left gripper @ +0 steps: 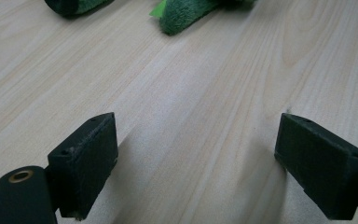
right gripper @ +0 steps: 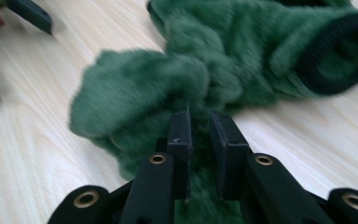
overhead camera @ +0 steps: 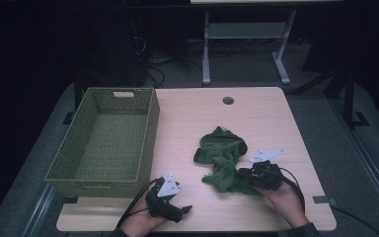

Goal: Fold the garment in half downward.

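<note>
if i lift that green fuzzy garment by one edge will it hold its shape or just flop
Probably flop: the green fleece garment lies crumpled in soft folds on the table, so it would likely hang and stretch from the grip point. It looks light for its bulk. The fuzzy pile should resist slipping in the right tool, whose jaws stand nearly closed at its edge.

Green fleece garment motion-blurred.

No legible text, label, brand, number or sign appears on any surface in the three views.
</note>
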{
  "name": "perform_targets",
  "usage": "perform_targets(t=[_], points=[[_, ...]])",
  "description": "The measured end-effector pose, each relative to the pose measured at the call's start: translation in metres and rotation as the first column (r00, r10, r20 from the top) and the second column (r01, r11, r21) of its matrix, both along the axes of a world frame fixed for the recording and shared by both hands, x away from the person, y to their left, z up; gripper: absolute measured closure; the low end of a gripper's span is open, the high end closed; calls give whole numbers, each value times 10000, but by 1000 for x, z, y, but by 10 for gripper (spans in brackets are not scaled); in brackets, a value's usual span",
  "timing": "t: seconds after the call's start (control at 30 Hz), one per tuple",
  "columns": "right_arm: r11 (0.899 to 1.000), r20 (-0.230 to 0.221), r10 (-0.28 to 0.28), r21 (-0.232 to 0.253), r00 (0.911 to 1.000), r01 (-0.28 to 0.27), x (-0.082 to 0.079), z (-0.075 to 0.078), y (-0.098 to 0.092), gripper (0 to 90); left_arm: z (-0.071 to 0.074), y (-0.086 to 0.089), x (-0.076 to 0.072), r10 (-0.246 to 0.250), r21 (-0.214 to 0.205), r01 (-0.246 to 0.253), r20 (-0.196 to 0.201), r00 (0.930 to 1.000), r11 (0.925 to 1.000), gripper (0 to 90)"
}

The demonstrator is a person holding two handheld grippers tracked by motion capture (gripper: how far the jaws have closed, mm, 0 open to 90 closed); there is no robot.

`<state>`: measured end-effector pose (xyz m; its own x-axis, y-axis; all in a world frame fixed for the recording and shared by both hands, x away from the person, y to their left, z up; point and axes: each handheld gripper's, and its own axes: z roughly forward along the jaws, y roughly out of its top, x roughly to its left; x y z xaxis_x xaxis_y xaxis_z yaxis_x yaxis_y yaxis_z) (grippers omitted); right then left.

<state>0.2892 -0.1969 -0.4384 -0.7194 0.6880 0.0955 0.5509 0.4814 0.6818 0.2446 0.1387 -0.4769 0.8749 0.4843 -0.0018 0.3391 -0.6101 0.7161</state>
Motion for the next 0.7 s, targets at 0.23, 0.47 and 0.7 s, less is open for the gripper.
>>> perform_targets(t=[0.23, 0.47, 0.7], points=[[9990, 136, -401, 201, 9991, 398, -3, 2, -22, 775, 0, 0, 0, 11, -17, -11, -27, 10000, 10000, 125], [9975, 181, -664, 271, 9976, 659, -13, -1, -51, 756, 0, 0, 0, 9, -22, -9, -34, 10000, 10000, 125], [9956, 71, -898, 278, 9959, 896, -25, -6, -75, 725, 0, 0, 0, 31, -15, -31, -32, 10000, 10000, 124]])
